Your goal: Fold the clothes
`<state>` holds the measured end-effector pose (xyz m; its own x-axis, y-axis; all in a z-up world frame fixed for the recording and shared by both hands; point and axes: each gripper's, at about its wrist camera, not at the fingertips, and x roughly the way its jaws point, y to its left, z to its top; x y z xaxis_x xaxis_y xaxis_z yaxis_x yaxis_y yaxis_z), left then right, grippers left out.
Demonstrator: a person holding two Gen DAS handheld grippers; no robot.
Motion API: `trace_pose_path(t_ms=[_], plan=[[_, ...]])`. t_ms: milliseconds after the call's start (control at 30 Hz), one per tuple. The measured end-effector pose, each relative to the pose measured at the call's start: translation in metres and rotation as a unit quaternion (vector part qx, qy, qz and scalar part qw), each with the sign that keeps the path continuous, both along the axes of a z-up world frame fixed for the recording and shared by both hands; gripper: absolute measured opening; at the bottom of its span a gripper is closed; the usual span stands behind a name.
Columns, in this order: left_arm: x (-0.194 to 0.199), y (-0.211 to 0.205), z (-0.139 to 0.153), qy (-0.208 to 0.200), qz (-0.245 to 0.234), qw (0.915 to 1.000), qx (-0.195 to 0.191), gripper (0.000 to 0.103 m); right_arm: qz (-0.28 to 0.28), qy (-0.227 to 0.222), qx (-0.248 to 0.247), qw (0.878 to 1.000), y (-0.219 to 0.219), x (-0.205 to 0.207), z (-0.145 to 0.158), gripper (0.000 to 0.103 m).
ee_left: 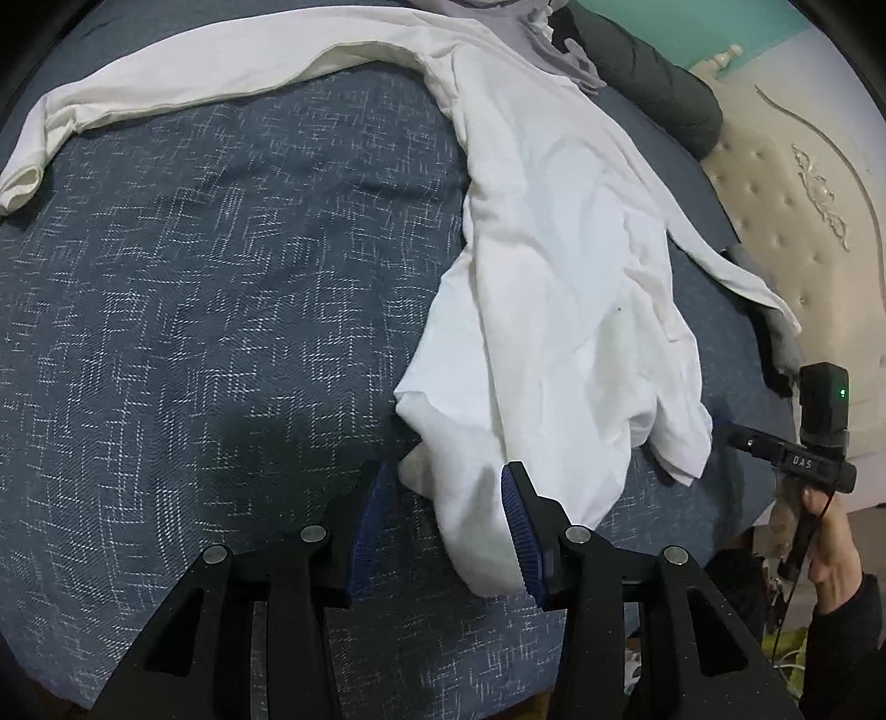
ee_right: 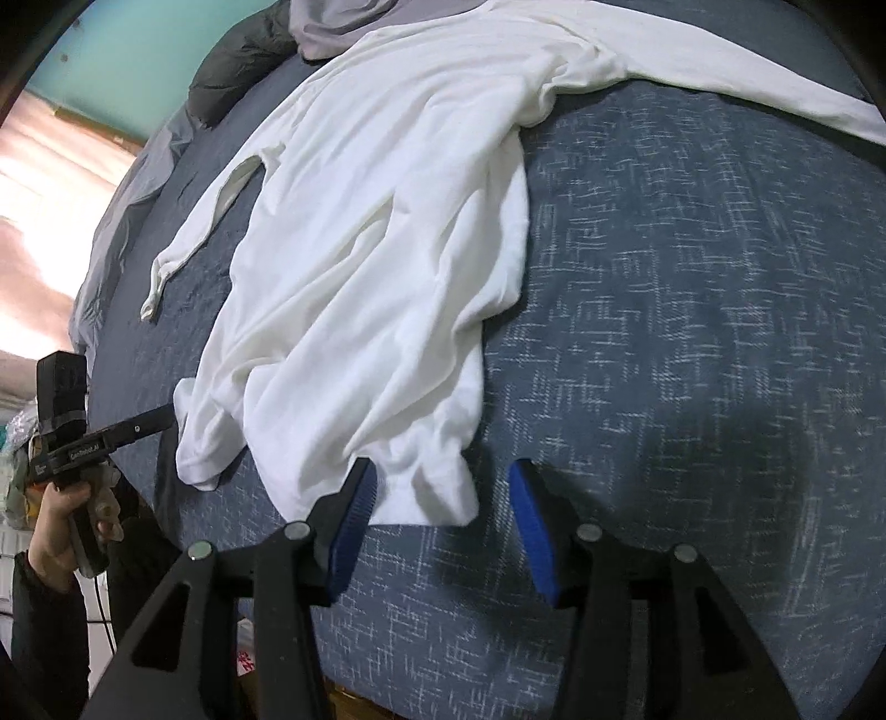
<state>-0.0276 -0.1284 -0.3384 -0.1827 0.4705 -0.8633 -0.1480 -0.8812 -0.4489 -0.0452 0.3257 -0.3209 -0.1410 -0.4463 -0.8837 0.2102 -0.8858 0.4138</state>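
Observation:
A white long-sleeved shirt (ee_left: 559, 232) lies crumpled lengthwise on the blue patterned bed cover (ee_left: 221, 288), with one sleeve (ee_left: 183, 77) stretched out far left. My left gripper (ee_left: 448, 482) is open at the near hem, and a fold of hem lies between its blue pads, against the right one. In the right wrist view the shirt (ee_right: 365, 249) lies ahead. My right gripper (ee_right: 440, 476) is open around the other hem corner (ee_right: 437, 487). Each gripper shows in the other's view, held by a hand (ee_left: 825, 531) at the bed's edge.
A dark padded jacket (ee_left: 653, 72) and a pale lilac garment (ee_left: 531, 39) lie at the far end of the bed. A cream tufted headboard (ee_left: 803, 221) borders the right side. The bed's near edge runs just below both grippers.

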Motion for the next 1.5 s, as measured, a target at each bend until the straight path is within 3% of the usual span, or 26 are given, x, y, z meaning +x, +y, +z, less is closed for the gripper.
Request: trace_pose_path(t_ms=[133, 200, 267, 367, 500, 933, 1100, 1300, 1500], plan=[[-0.001, 0.005, -0.002, 0.001, -0.009, 1.0, -0.003, 0.045, 0.014, 0.008, 0.004, 1.0, -0.005, 0.001, -0.003, 0.02], [-0.002, 0.007, -0.003, 0.001, -0.012, 0.9999, -0.002, 0.045, 0.02, 0.012, 0.007, 1.0, -0.006, 0.002, -0.003, 0.012], [-0.002, 0.007, -0.004, 0.0, -0.016, 0.9999, -0.001, 0.035, 0.025, 0.015, 0.006, 1.0, -0.006, 0.003, -0.003, 0.005], [-0.002, 0.009, -0.006, -0.001, -0.027, 0.9996, -0.006, 0.014, 0.031, 0.021, 0.002, 0.999, -0.002, 0.005, 0.001, 0.004], [-0.001, 0.009, 0.0, 0.006, -0.037, 0.9993, -0.008, 0.004, 0.031, 0.037, -0.006, 0.999, 0.008, 0.009, 0.017, 0.004], [0.009, -0.03, 0.077, 0.07, -0.022, 0.9971, 0.017, 0.003, 0.011, 0.101, -0.033, 0.994, 0.055, 0.033, 0.089, 0.004], [0.021, -0.041, 0.104, 0.087, -0.024, 0.9956, 0.023, 0.003, -0.005, 0.106, -0.037, 0.994, 0.082, 0.046, 0.099, 0.004], [0.035, -0.057, 0.108, 0.077, -0.019, 0.9958, 0.046, 0.002, -0.02, 0.098, -0.038, 0.994, 0.111, 0.062, 0.097, 0.004], [0.037, -0.067, 0.073, 0.042, -0.011, 0.9989, 0.018, 0.0, -0.039, 0.063, -0.02, 0.997, 0.123, 0.066, 0.061, 0.004]])
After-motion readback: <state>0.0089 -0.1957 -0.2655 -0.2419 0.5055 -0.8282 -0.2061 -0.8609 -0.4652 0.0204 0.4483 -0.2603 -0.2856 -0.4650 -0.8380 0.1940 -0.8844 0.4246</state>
